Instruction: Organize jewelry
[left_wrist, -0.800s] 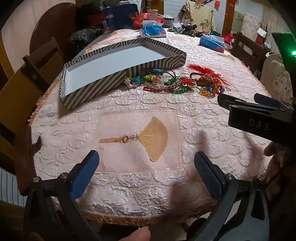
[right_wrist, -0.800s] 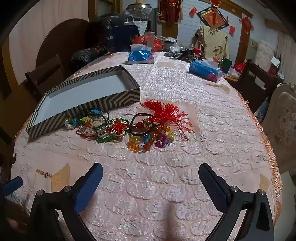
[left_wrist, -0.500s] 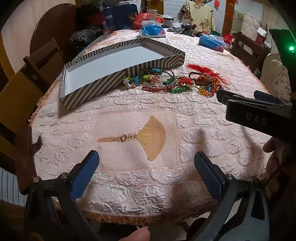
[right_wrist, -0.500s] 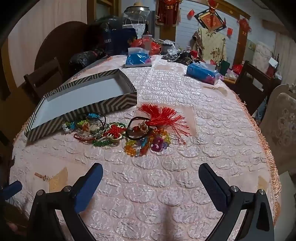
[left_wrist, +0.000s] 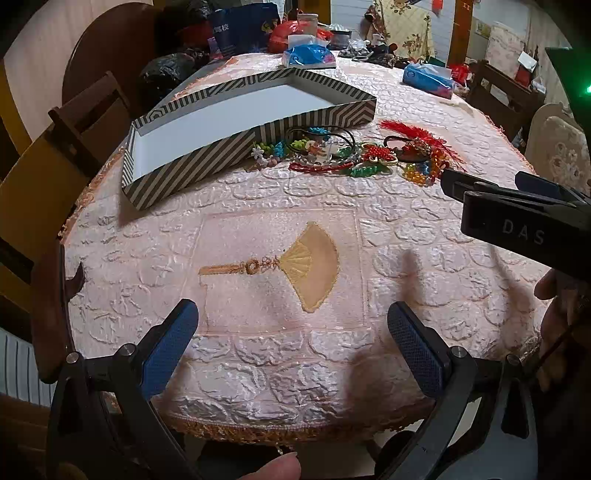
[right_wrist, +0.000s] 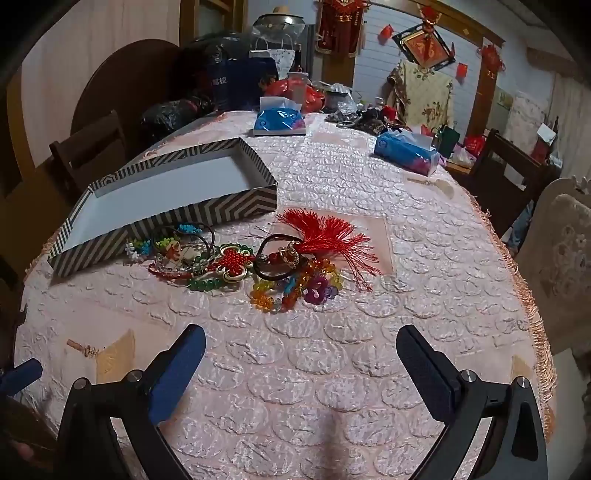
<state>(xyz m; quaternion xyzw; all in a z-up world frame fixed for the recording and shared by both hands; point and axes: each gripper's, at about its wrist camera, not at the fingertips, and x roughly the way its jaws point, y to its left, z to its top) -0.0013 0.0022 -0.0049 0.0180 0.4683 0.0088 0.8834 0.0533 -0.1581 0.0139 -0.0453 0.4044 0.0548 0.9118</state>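
Both my grippers (left_wrist: 291, 332) (right_wrist: 301, 358) stand wide apart, empty; the striped box (right_wrist: 207, 210) holds nothing; all jewelry (right_wrist: 258, 262) remains outside.

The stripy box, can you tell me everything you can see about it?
The box is a shallow, open rectangular tray, cardboard by the look of it. Its outer walls carry dark and pale stripes in zigzag patterns; the inside is plain white and holds nothing. It lies flat on the pink tablecloth, near the table's left side. The pile of bead jewelry lies right against its near wall. Neither gripper touches it.
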